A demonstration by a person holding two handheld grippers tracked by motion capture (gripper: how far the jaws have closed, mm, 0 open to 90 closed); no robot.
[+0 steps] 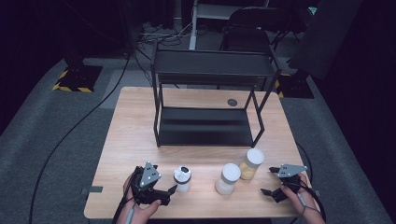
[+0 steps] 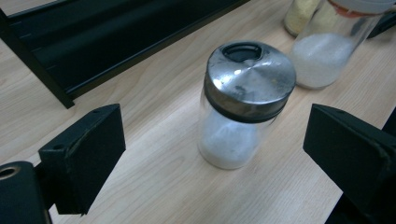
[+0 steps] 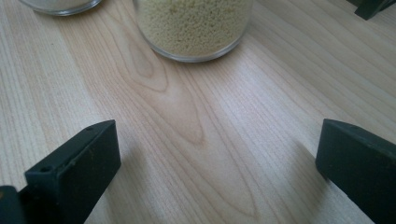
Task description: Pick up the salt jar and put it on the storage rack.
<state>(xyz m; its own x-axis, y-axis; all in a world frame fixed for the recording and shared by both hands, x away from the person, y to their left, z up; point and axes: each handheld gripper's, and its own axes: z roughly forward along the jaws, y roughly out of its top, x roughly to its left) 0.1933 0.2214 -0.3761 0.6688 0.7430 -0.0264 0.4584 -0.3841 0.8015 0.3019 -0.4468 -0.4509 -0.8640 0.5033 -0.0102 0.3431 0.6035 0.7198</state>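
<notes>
A small glass shaker (image 1: 182, 178) with a metal lid and white powder stands near the table's front edge. My left gripper (image 1: 164, 183) sits just left of it, open. In the left gripper view the shaker (image 2: 243, 107) stands upright between and slightly beyond the jaws of the left gripper (image 2: 215, 135), with neither pad touching it. To the right stand a white-lidded jar of white powder (image 1: 228, 178) and a jar of yellow grains (image 1: 251, 163). My right gripper (image 1: 267, 181) is open to the right of them. In its own view the right gripper (image 3: 217, 154) frames bare wood, the yellow-grain jar (image 3: 194, 23) ahead.
A black two-level metal rack (image 1: 210, 116) stands at the middle and back of the wooden table (image 1: 130, 140). A small dark disc (image 1: 232, 101) lies on the table behind the rack's lower shelf. Cables run over the grey floor at the left.
</notes>
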